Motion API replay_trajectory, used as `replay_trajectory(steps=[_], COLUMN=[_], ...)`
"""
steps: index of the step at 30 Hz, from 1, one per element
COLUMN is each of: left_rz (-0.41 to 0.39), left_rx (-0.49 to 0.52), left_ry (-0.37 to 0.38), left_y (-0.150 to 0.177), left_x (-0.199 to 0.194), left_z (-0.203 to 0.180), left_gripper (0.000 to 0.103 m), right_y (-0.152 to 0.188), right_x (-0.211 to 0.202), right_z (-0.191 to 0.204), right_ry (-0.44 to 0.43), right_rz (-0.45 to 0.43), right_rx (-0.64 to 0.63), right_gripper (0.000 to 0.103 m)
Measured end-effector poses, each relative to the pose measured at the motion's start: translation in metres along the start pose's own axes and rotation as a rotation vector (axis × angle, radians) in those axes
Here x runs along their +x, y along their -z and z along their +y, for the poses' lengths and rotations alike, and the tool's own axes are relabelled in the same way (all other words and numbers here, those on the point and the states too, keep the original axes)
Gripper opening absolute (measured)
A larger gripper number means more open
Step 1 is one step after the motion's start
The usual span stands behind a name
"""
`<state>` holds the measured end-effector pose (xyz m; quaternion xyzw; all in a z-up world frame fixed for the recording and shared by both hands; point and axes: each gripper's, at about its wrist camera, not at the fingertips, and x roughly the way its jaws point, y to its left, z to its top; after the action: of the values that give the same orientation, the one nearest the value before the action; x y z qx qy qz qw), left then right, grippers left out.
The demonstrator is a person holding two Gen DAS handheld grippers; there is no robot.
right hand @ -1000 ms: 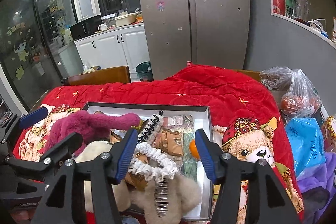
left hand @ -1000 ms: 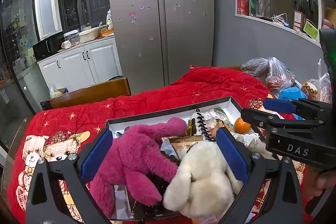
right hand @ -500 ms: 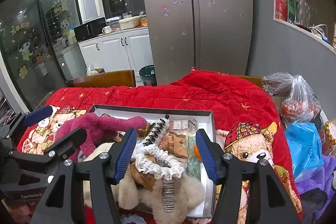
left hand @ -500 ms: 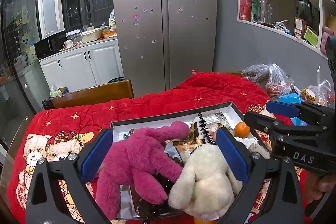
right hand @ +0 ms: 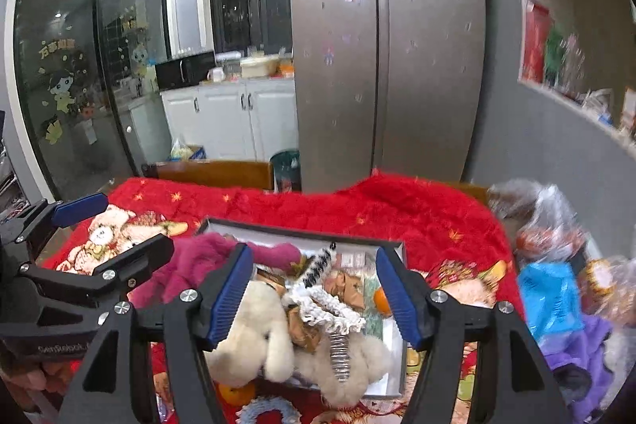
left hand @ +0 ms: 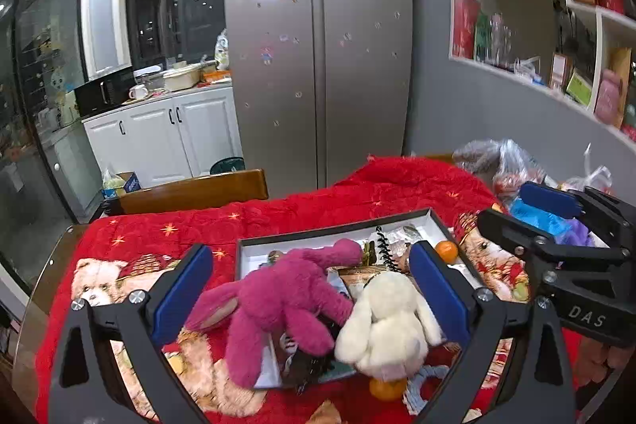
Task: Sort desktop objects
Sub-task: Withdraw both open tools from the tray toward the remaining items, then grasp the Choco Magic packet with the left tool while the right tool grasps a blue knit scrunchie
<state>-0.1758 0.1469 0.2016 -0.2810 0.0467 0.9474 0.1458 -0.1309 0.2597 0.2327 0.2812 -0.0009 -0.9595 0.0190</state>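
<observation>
Above the box (left hand: pixel 338 229), both hand-held grippers (left hand: pixel 310 289) (right hand: pixel 314 289) spread — blue bag (right hand: pixel 550 297) right-view only.

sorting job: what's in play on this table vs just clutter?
In play:
- tray
- pink plush
- white plush
- orange in tray
- black spiral tie
- left gripper, right gripper, both open

Clutter:
- fridge
- plastic bags
- shelf goods
</observation>
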Motion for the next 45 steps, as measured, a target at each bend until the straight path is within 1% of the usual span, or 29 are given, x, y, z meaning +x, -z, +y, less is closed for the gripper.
replay_trajectory(steps=[1,3,5,8,9,11,14,17,22,24,26,27,29,31,33,35,38,43,45], left_rz=[-0.005,-0.021,-0.034,-0.05,-0.057,-0.06,-0.058,-0.039,0.012,0.042,0.082,0.105,0.139,0.157,0.151,0.142,0.15,0.187,0.192], left_rx=[-0.011,-0.023,-0.021,-0.021,-0.018,-0.007,-0.012,-0.025,0.03,0.021,-0.009,-0.024,-0.042,-0.038,-0.018,-0.005,-0.007,-0.022,-0.01], left_ry=[0.003,0.001,-0.013,-0.021,-0.023,-0.052,-0.082,-0.071,-0.059,-0.043,-0.035,-0.031,-0.005,-0.001,0.0,0.001,0.024,0.046,0.036], left_y=[0.0,0.001,0.005,0.014,0.016,0.021,0.033,0.054,0.1,0.12,0.136,0.142,0.152,0.159,0.163,0.164,0.168,0.174,0.177], left_x=[-0.011,-0.033,-0.055,-0.085,-0.092,-0.102,-0.109,-0.106,-0.079,-0.06,-0.041,-0.034,-0.022,-0.017,-0.016,-0.016,-0.011,0.004,0.008], left_z=[0.004,0.011,0.016,0.023,0.024,0.024,0.026,0.029,0.016,0.013,0.013,0.014,0.014,0.011,0.006,0.003,0.0,0.005,0.005], left_gripper=[0.103,0.103,0.103,0.103,0.103,0.103,0.103,0.103,0.103,0.103,0.103,0.103,0.103,0.103,0.103,0.103,0.103,0.103,0.103], right_y=[-0.001,-0.004,-0.004,-0.001,0.0,0.005,0.015,0.028,0.053,0.065,0.081,0.089,0.106,0.12,0.129,0.134,0.139,0.149,0.153], right_x=[-0.013,-0.035,-0.06,-0.093,-0.101,-0.113,-0.122,-0.125,-0.111,-0.099,-0.083,-0.074,-0.055,-0.041,-0.034,-0.026,-0.014,0.004,0.009], right_z=[0.005,0.013,0.022,0.037,0.043,0.053,0.063,0.069,0.066,0.06,0.05,0.045,0.035,0.03,0.029,0.027,0.022,0.02,0.019], right_ry=[0.018,0.024,0.021,0.053,0.075,0.126,0.147,0.148,0.131,0.114,0.106,0.099,0.079,0.086,0.098,0.098,0.08,0.083,0.082], right_rz=[-0.022,-0.064,-0.104,-0.162,-0.178,-0.213,-0.205,-0.184,-0.128,-0.123,-0.109,-0.09,-0.026,0.026,0.05,0.074,0.114,0.175,0.199], right_rx=[-0.003,-0.001,-0.002,-0.022,-0.039,-0.07,-0.095,-0.09,-0.059,-0.026,0.036,0.069,0.103,0.115,0.114,0.129,0.154,0.167,0.165], right_gripper=[0.071,0.073,0.081,0.086,0.086,0.086,0.086,0.086,0.086,0.086,0.086,0.086,0.086,0.086,0.086,0.086,0.086,0.086,0.086])
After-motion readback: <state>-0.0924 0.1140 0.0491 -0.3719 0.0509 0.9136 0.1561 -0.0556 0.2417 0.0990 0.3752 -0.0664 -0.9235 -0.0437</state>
